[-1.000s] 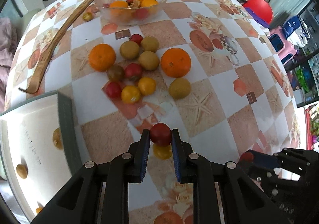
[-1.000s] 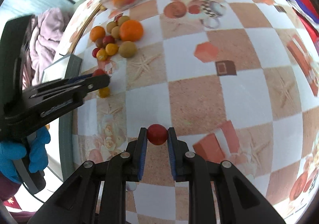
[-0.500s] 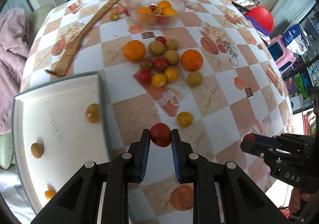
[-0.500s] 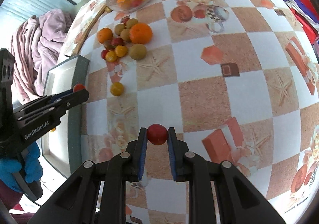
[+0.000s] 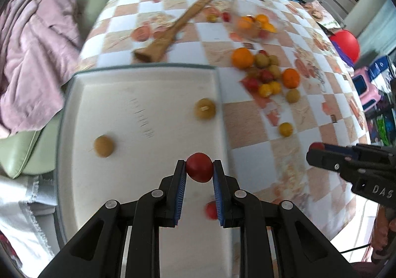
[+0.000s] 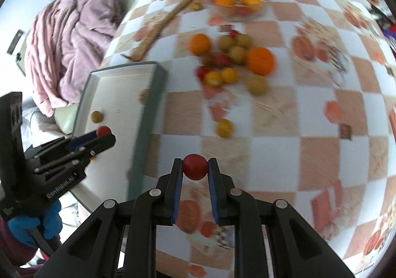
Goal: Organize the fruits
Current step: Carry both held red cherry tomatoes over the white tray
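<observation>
Over the white tray (image 5: 138, 94) at the left of the table (image 5: 250, 129), the left claw (image 5: 199, 171) grips a red fruit (image 5: 199, 170) tight between its blue pads; a second ago it hung over the checked cloth with the fruit pile ahead, and the tray showed only at the left edge of its view. Now the tray fills that view, with two brownish fruits (image 5: 205, 108) (image 5: 104, 146) lying on it and a small red one (image 5: 211, 210) below the claw's right finger. Just beyond the tray's right rim, a lone yellow fruit (image 5: 285, 129) lies on the cloth, with the loose pile of oranges and small fruits (image 5: 266, 75) further back and the glass bowl (image 5: 252, 25) behind that. Further right, the right claw (image 6: 195, 170) is clamped on its own red fruit (image 6: 195, 170), held over the cloth near the tray's edge; a second ago the tray sat much further to the left in its view.
</observation>
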Tool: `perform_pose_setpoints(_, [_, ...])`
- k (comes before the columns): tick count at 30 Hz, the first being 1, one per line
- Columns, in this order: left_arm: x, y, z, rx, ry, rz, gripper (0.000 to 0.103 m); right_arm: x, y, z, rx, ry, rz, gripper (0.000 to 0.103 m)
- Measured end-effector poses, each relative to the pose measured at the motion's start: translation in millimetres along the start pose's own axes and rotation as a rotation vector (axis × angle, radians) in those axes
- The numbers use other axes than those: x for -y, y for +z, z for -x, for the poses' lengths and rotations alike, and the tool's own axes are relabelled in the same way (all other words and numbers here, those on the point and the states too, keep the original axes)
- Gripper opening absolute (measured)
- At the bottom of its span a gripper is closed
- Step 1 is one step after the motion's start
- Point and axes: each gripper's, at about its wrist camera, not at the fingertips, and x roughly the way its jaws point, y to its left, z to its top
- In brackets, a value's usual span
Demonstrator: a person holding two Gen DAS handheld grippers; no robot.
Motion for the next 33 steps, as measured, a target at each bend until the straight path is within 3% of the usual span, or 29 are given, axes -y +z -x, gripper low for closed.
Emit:
perform_pose_setpoints(14, [-62,-16,-4,0.009,0.061,0.080,0.023,-83,21,-51,-0.085,0.026,0.111,0.022])
perform_pose_setpoints(33, [-63,-26,-33,-0.074,0.092,0.023,0.023,-103,40,-104,-0.179,-0.024,0.105,0.023])
